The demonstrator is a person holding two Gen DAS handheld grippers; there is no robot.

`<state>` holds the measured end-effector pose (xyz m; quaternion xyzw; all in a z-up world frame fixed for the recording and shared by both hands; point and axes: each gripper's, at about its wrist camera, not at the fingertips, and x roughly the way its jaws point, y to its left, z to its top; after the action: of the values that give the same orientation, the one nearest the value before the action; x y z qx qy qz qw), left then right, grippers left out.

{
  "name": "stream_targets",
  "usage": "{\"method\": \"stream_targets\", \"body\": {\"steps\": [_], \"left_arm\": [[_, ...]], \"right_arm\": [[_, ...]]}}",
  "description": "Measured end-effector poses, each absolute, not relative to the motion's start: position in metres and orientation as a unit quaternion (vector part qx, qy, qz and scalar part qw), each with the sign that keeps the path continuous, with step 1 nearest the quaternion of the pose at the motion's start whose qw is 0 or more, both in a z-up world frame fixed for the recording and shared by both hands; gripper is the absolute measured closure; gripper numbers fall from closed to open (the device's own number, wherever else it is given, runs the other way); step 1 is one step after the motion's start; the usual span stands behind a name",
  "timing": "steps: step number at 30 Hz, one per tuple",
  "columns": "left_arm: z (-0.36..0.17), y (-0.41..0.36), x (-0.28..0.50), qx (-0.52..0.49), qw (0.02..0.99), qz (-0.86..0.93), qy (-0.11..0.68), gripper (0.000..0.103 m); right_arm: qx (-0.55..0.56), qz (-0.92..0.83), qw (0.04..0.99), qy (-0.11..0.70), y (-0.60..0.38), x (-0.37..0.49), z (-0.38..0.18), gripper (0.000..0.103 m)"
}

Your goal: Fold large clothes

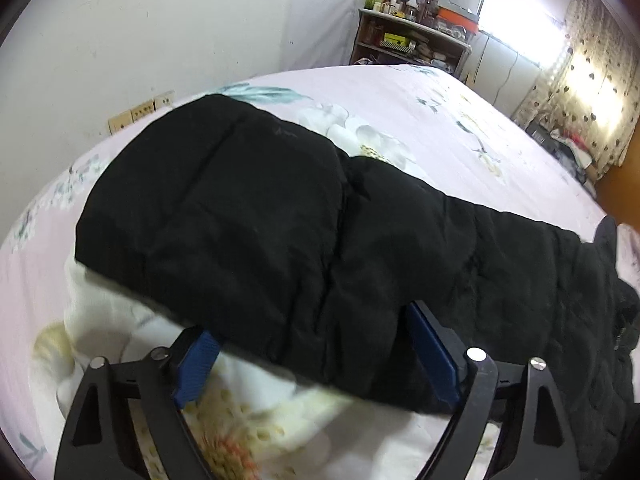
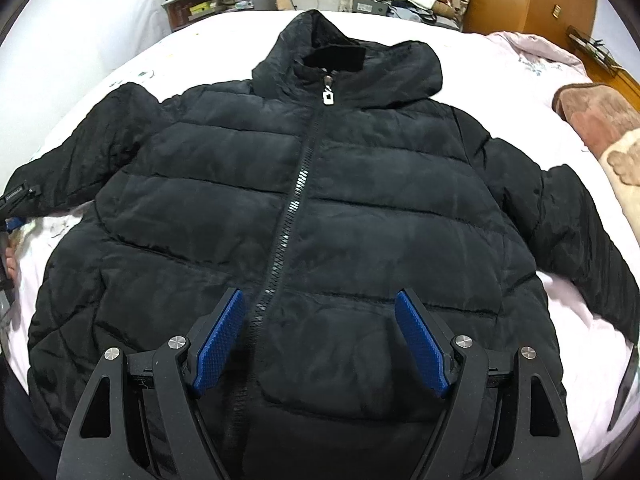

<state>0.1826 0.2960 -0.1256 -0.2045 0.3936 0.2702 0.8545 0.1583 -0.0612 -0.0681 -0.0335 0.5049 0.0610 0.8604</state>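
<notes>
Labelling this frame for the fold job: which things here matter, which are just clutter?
In play:
black puffer jacket, laid flat, zipped
its sleeve, between the open left gripper pads
right gripper, open over the hem

Clutter:
floral bedsheet
shelf unit
brown blanket
curtain

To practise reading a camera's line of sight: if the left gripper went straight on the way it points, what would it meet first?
Probably the black jacket's sleeve, lying between the left gripper's open blue pads; depth is unclear.
</notes>
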Motion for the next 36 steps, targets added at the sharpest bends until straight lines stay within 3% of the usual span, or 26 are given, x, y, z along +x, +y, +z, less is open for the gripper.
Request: {"method": "stream_targets", "body": {"steps": [1,3,6,8,16,24,30,36], "left_arm": [[-0.126,0.297,0.185,-0.198,0.855,0.271,0.394,0.022],[-0.124,0.294,0.187,-0.19,0.857,0.265,0.399,0.051],[-0.113,0.292,0.188,-0.179,0.858,0.261,0.405,0.083],[-0.102,0.294,0.187,-0.19,0.859,0.251,0.403,0.088],[-0.01,0.255,0.182,-0.179,0.903,0.16,0.355,0.092],[0.072,0.153,0.201,-0.148,0.934,0.01,0.326,0.092],[0.073,0.061,0.233,-0.136,0.924,-0.095,0.346,0.093],[0.033,-0.022,0.272,-0.137,0.892,-0.176,0.393,0.093]], "right_arm": [[-0.033,0.058,0.86,0.506,-0.063,0.159,-0.069,0.026],[-0.033,0.054,0.86,0.506,-0.065,0.159,-0.069,0.026],[-0.033,0.049,0.861,0.506,-0.069,0.16,-0.069,0.026],[-0.03,0.047,0.86,0.508,-0.072,0.158,-0.068,0.026],[-0.033,0.043,0.865,0.498,-0.081,0.138,-0.054,0.026],[-0.022,0.033,0.877,0.48,-0.102,0.109,-0.033,0.026],[-0.002,0.013,0.882,0.471,-0.13,0.093,-0.027,0.026],[0.04,-0.005,0.878,0.477,-0.164,0.091,-0.036,0.026]]}}
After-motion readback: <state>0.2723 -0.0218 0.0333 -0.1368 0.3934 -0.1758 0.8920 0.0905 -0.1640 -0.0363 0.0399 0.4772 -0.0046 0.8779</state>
